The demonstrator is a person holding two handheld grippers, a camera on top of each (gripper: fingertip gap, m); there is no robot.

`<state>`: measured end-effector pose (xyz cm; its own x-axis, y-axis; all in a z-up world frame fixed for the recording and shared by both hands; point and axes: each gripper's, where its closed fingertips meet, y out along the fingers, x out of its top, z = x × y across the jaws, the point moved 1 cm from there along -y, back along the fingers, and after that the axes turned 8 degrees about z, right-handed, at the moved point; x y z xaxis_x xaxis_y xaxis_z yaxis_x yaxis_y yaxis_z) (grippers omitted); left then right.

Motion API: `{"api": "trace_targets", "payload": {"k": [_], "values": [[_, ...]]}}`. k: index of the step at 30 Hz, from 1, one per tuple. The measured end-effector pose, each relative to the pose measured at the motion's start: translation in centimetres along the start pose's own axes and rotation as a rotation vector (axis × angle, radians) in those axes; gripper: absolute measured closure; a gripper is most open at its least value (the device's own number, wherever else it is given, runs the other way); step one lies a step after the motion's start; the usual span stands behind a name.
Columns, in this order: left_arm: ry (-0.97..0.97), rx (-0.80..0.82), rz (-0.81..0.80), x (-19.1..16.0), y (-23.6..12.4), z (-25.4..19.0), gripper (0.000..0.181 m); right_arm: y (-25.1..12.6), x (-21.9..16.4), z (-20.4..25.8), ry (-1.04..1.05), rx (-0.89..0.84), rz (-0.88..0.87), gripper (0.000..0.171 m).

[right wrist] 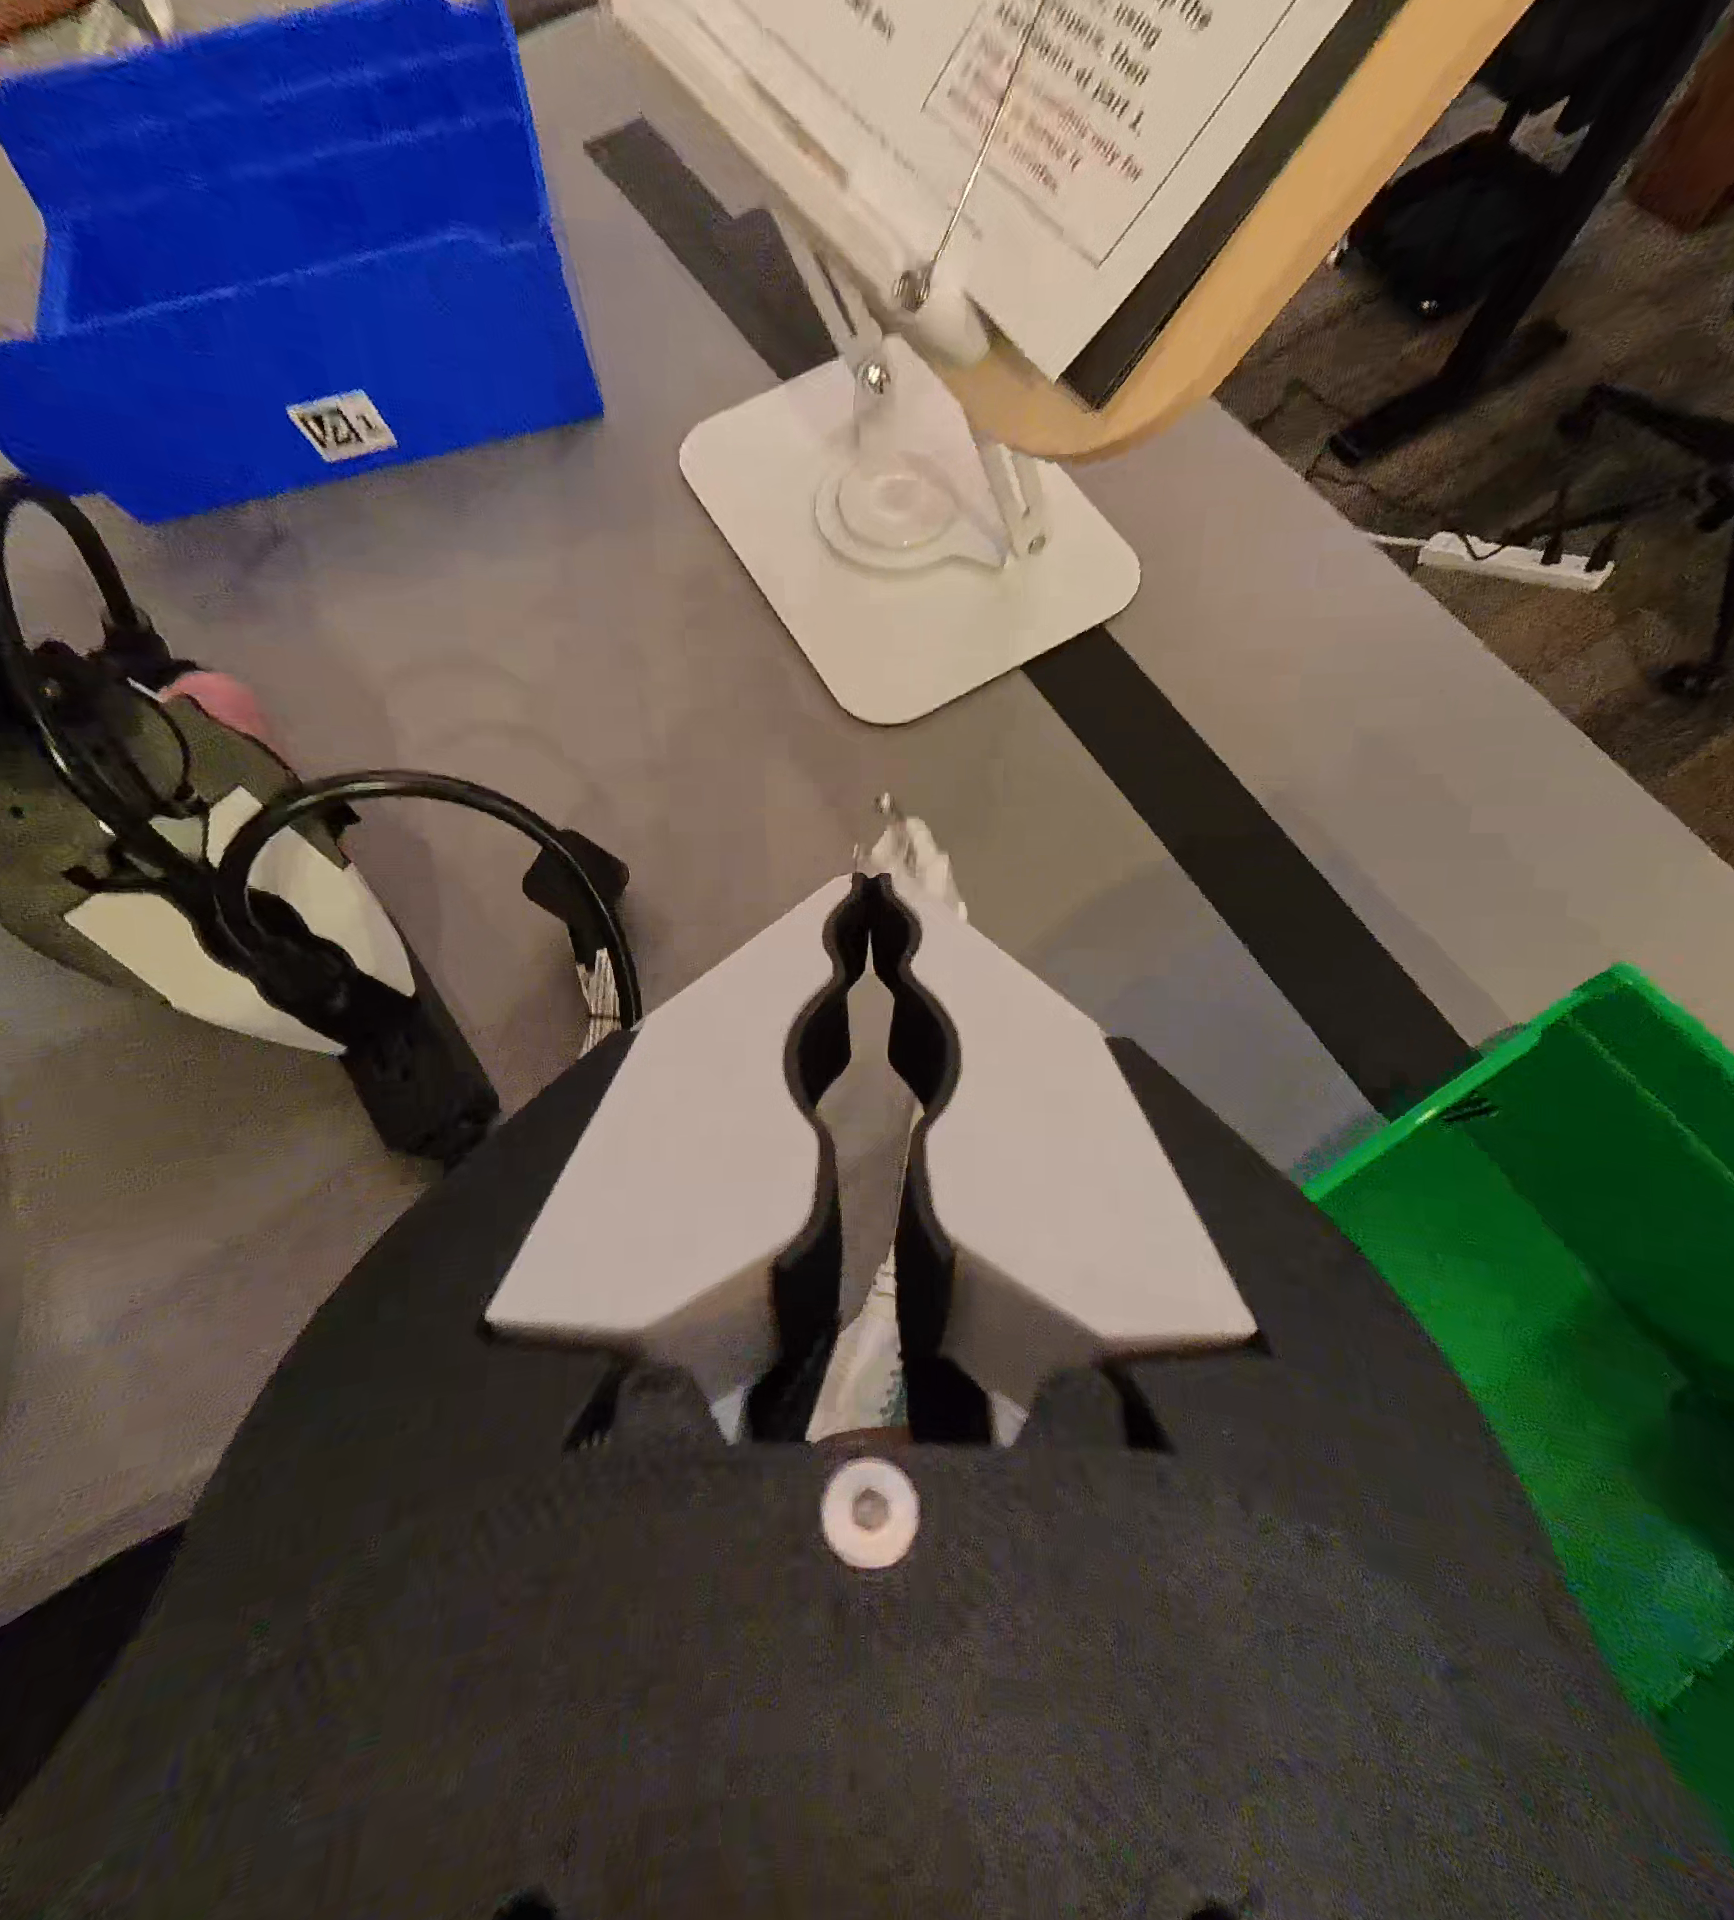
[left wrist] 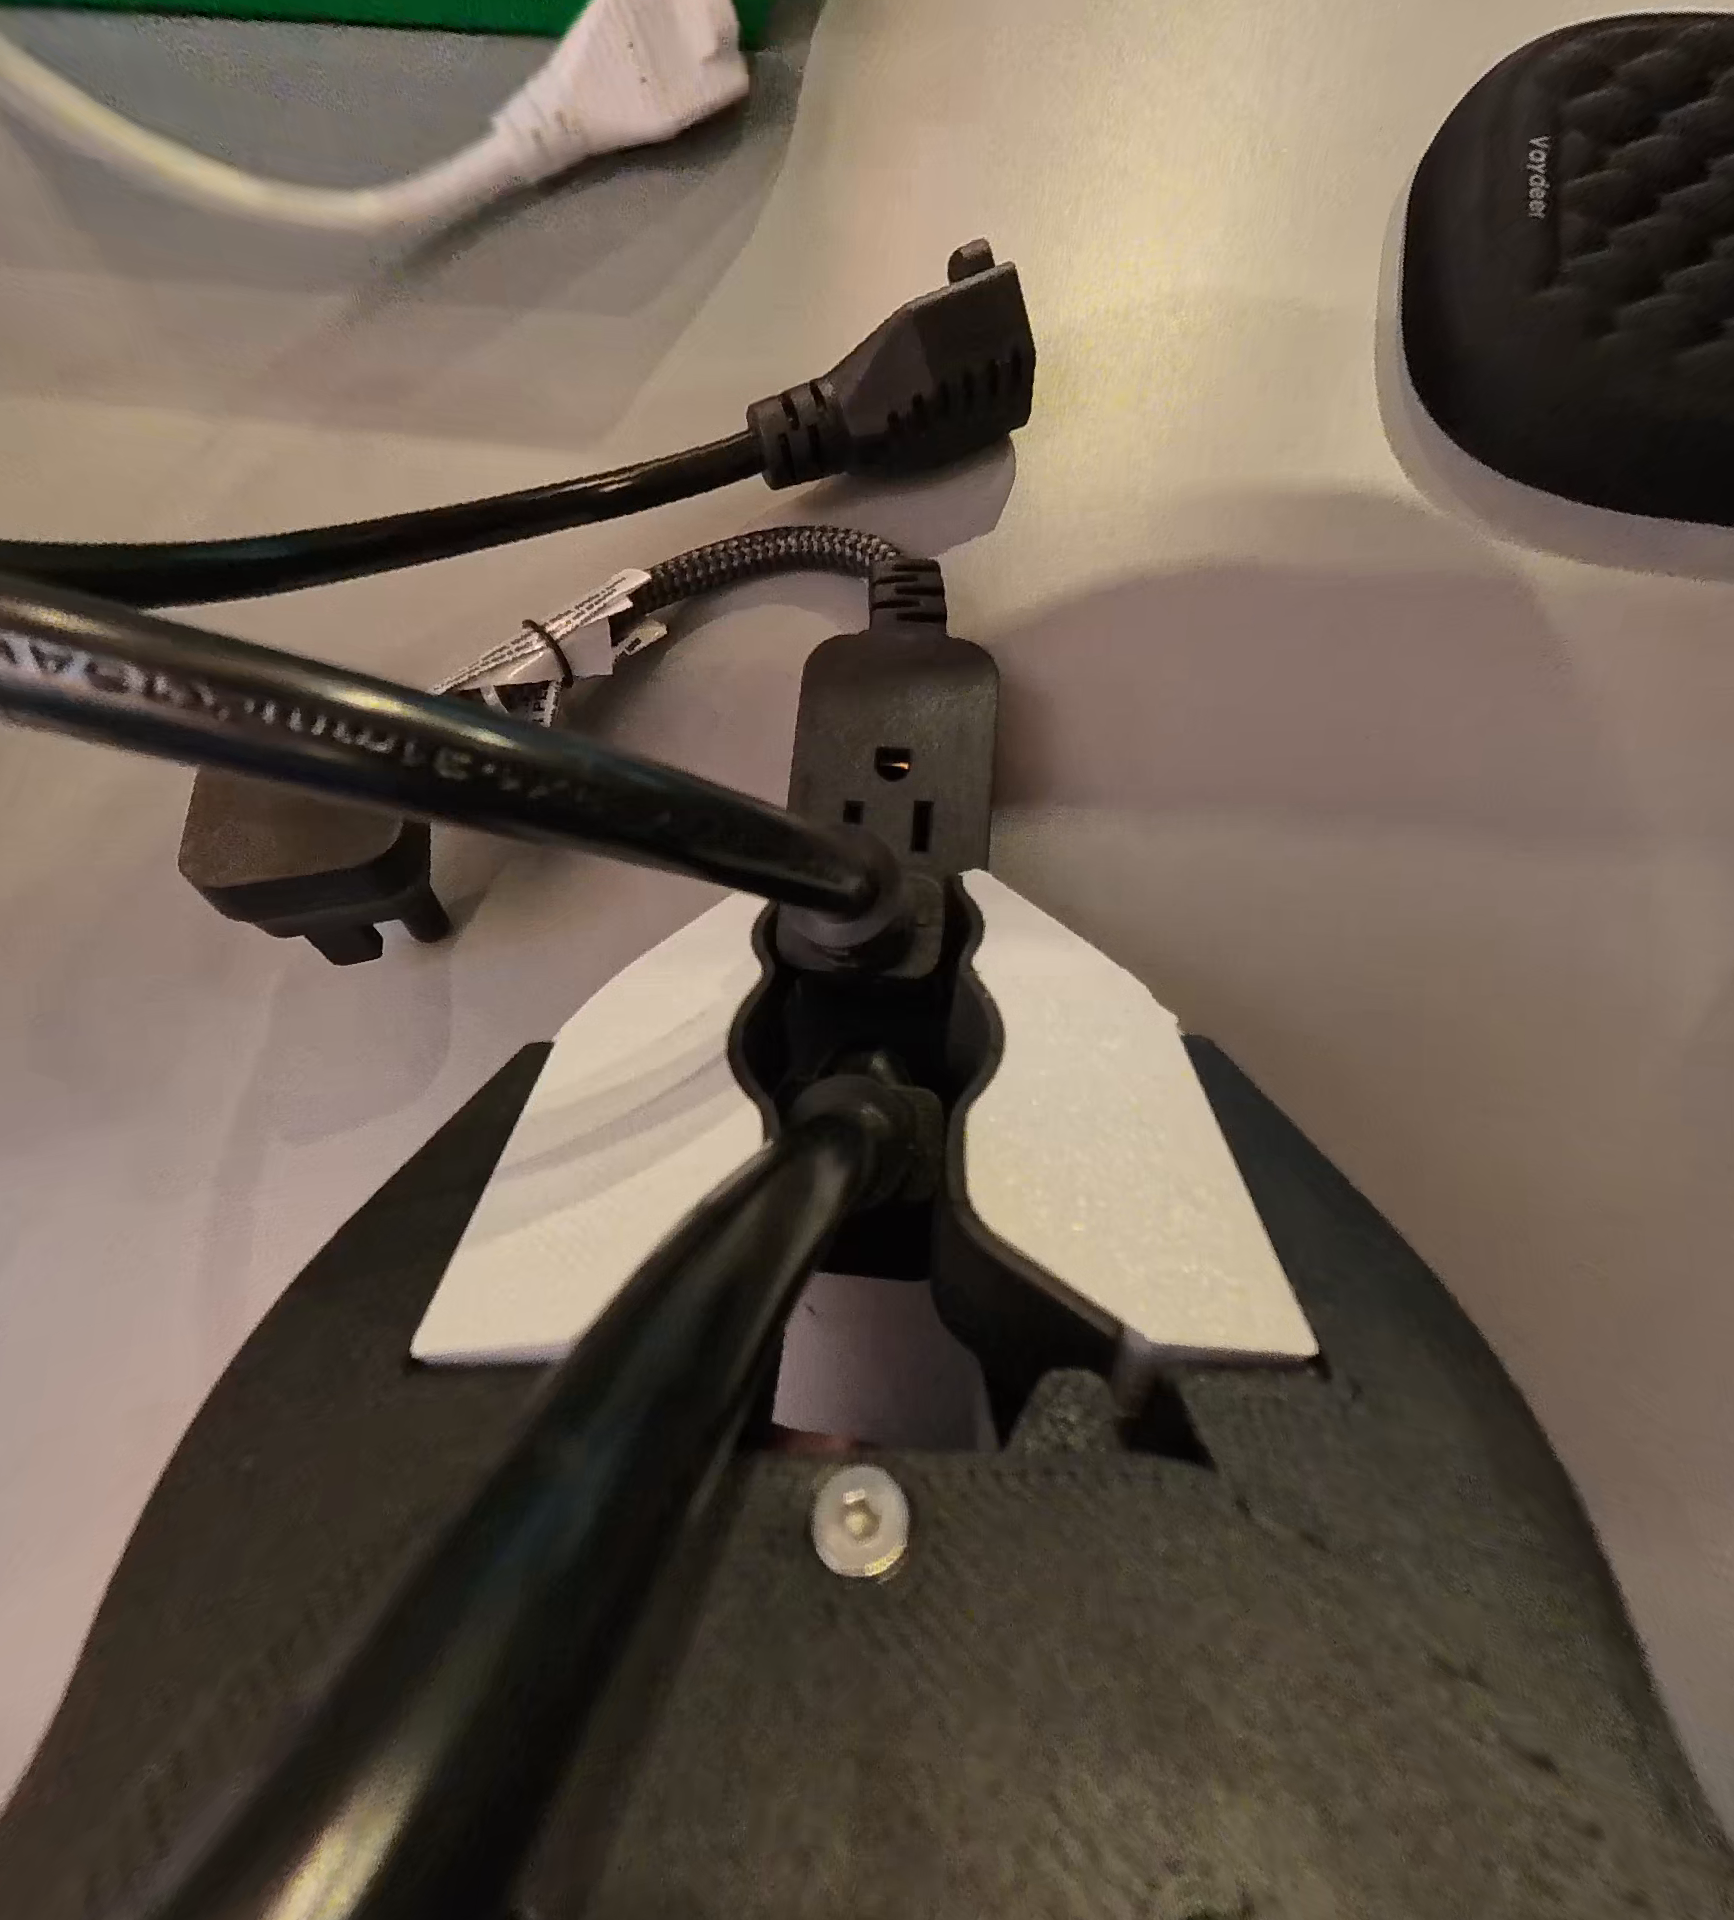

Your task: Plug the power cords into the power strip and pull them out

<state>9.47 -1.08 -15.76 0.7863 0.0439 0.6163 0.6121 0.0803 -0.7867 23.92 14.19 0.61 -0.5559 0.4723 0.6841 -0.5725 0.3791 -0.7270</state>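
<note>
- Left wrist view: the left gripper is clamped on a black plug seated in the black power strip, which lies mid-tabletop; gripping at the plug body rather than the cord suits a straight pull or push.
- One socket beyond the fingertips is free; a second black plug lies loose farther off.
- Right wrist view: the right gripper has its tips pinched together on something white, likely a white cord's plug, held above the tabletop away from the strip, near the white stand base.
</note>
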Motion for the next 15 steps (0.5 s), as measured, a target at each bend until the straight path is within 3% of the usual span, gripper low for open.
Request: {"api": "trace_targets", "payload": {"k": [4, 7, 10, 15], "values": [[0.002, -0.004, -0.001, 0.0, 0.0, 0.0, 0.155, 1.5, -1.5, 0.7, -0.013, 0.010, 0.090, 0.171], [0.003, -0.005, -0.001, 0.0, 0.0, -0.3, 0.155, 4.3, -3.9, 0.8, -0.036, -0.018, 0.252, 0.143], [0.002, -0.007, -0.004, -0.1, -0.1, -0.3, 0.155, 8.1, -4.4, 1.1, -0.060, -0.044, 0.314, 0.140], [-0.006, -0.002, -0.010, -0.1, -0.1, -0.2, 0.155, 13.9, -8.5, -0.5, 0.001, -0.036, 0.552, 0.138]]}}
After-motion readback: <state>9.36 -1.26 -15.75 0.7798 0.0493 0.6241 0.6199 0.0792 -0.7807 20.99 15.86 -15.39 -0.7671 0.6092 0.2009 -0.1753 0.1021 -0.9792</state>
